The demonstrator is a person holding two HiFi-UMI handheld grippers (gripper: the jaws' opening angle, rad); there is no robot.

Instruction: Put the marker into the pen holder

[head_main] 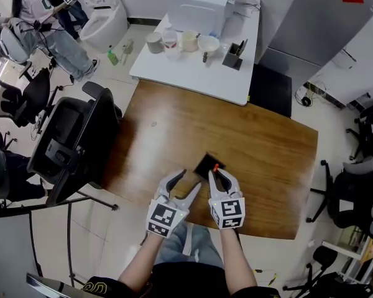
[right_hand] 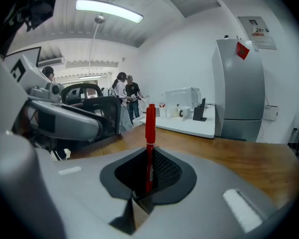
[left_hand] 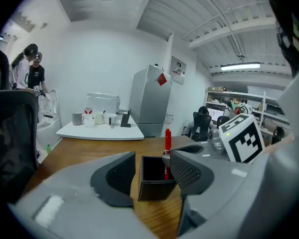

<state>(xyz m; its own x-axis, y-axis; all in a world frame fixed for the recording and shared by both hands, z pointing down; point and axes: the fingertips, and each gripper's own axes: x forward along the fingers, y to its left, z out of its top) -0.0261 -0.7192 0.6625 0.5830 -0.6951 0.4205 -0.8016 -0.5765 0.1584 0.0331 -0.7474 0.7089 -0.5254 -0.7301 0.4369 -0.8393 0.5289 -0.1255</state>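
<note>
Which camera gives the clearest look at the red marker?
The right gripper view: the marker stands upright, clamped between the jaws. The left gripper view shows it partly hidden behind a jaw, at the pen holder. The head view shows just a red speck.

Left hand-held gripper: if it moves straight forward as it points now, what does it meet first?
Most likely the pen holder, standing on the table just ahead of the left hand-held gripper, whose jaws are apart. The red marker in the right hand-held gripper is at its right edge. How near is unclear.
</note>
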